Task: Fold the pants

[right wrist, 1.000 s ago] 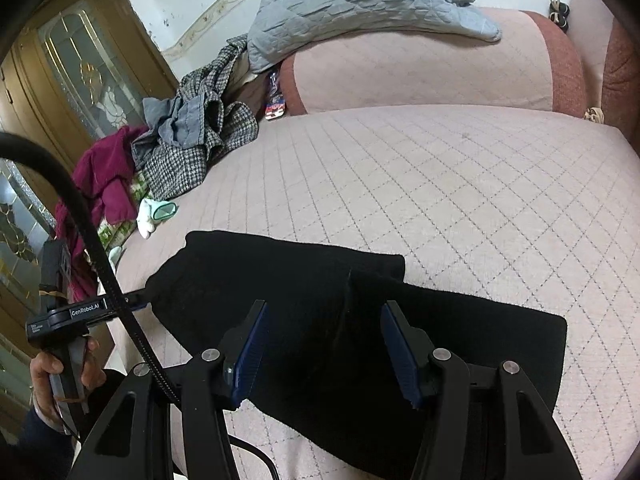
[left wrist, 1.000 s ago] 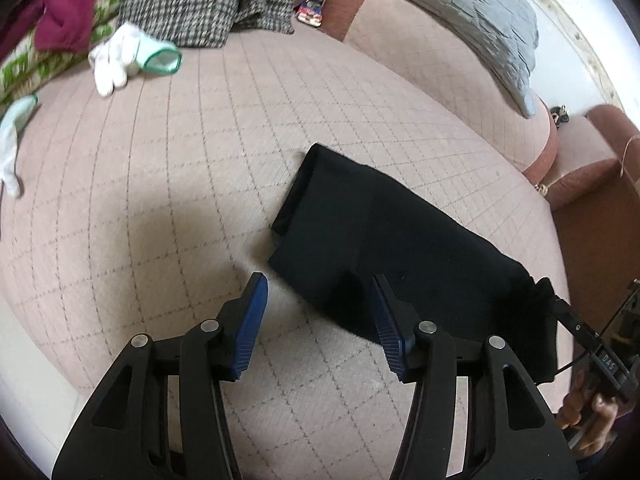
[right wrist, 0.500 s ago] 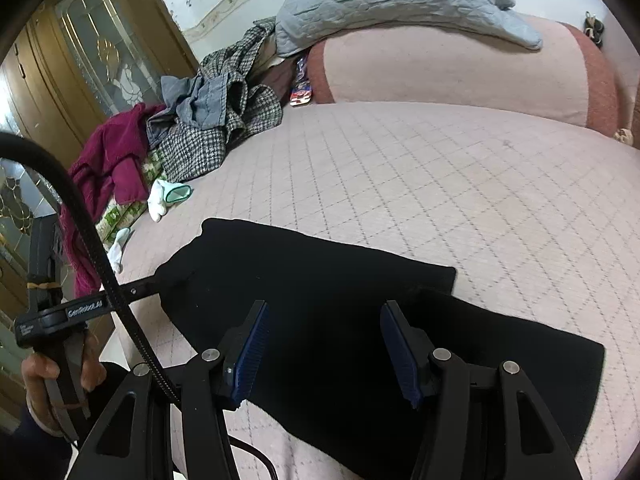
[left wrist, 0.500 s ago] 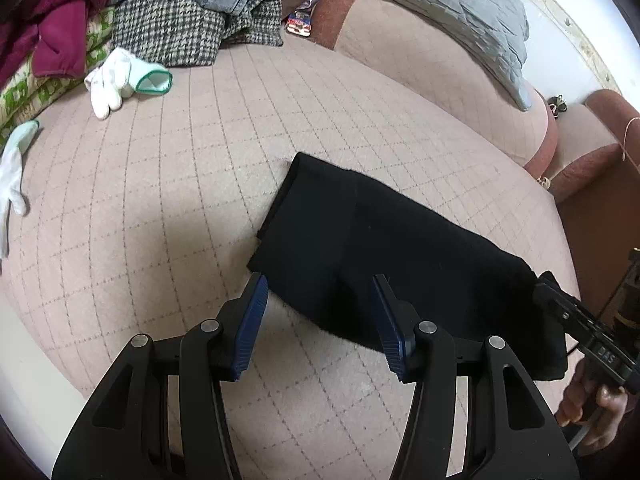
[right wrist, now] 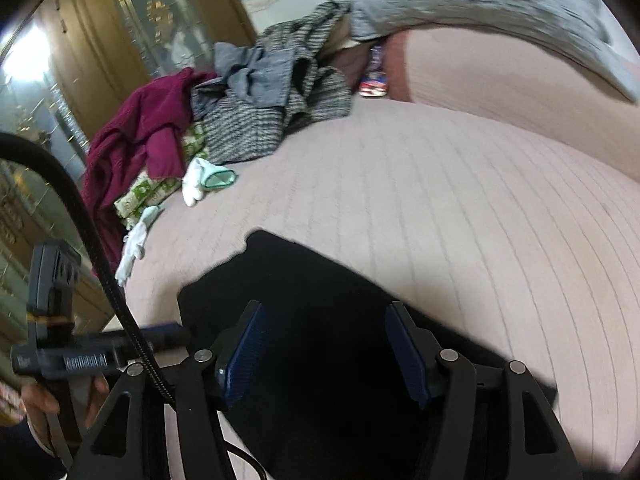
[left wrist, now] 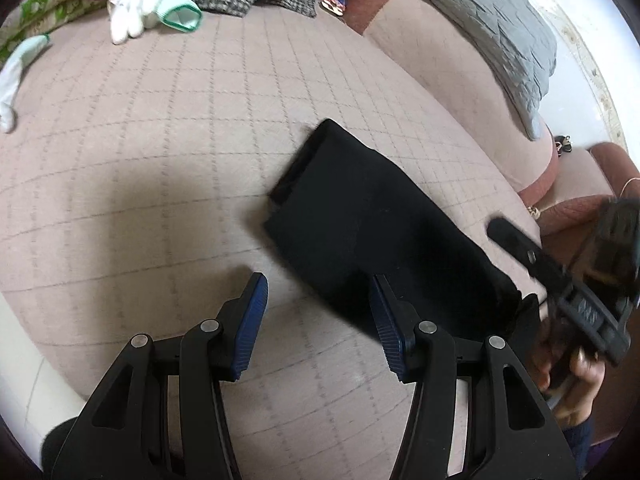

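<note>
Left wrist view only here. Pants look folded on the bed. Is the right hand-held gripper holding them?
Observer: No. The right hand-held gripper is open, jaws apart above the black pants, with nothing between them.
Operator: What's off to the left of my frame, past the bed?
Observer: A wooden door with patterned glass stands behind the clothes pile.
Operator: Anything hanging off that bed edge?
Observer: A maroon garment drapes down over the side, next to a pale glove at the edge.
</note>
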Available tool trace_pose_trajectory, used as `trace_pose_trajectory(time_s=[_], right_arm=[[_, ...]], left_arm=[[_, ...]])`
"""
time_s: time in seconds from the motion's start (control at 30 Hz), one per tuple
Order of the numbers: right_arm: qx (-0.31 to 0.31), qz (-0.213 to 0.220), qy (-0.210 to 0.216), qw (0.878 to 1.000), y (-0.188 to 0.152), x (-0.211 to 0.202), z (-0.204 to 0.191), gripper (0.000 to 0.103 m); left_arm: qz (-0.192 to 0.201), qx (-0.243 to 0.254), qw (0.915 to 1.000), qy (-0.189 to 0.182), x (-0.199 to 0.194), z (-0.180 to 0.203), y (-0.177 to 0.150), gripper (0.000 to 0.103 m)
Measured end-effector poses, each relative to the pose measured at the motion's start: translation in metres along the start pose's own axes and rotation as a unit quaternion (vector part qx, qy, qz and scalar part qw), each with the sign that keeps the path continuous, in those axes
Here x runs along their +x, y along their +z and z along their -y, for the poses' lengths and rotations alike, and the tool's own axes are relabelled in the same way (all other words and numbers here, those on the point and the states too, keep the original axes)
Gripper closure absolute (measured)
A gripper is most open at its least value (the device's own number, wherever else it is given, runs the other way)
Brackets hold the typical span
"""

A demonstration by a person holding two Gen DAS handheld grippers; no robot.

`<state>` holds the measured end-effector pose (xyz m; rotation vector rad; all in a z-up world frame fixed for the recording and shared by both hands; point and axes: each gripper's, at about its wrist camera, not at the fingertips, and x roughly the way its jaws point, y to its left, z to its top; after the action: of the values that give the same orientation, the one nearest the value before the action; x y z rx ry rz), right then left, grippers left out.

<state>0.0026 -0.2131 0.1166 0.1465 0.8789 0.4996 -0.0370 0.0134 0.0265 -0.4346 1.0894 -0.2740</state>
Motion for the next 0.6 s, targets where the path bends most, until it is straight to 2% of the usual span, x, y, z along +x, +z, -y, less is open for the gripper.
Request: trace_pose_trajectory(time_s=[0.03, 0.13, 0.33, 0.43, 0.5, 0.57, 0.6], right_arm=[[-0.014, -0.010, 0.011, 1.000, 0.014, 0.014, -0.003, 0.041], [-0.044, -0.030, 0.019, 0.998, 0.030, 0.034, -0.009, 0.040], [-0.104, -0.068, 0.033, 0.992, 0.043, 0.074, -0.022, 0.040], [-0.112, -0.078, 0.036, 0.990, 0.046, 0.088, -0.025, 0.040], [-0.123, -0.096, 0.045, 0.987, 0.050, 0.107, -0.028, 0.040], [-0.130, -0.115, 0.048, 0.984, 0.050, 0.122, -0.029, 0.038], [-0.129, -0.124, 0.046, 0.983, 0.050, 0.130, -0.028, 0.038]], left_arm=[[-0.003, 0.000, 1.0000, -0.001, 0.004, 0.003, 0.001, 0.051], [-0.006, -0.004, 1.0000, 0.000, 0.012, 0.005, 0.003, 0.051], [0.007, -0.013, 0.9998, -0.011, 0.018, 0.000, 0.009, 0.050], [0.015, -0.011, 0.9997, -0.015, 0.020, -0.001, 0.010, 0.049], [0.020, -0.004, 0.9996, -0.019, 0.022, 0.000, 0.010, 0.046], [0.023, 0.004, 0.9992, -0.032, 0.024, 0.002, 0.011, 0.034], [0.025, 0.007, 0.9992, -0.032, 0.024, 0.003, 0.012, 0.033]])
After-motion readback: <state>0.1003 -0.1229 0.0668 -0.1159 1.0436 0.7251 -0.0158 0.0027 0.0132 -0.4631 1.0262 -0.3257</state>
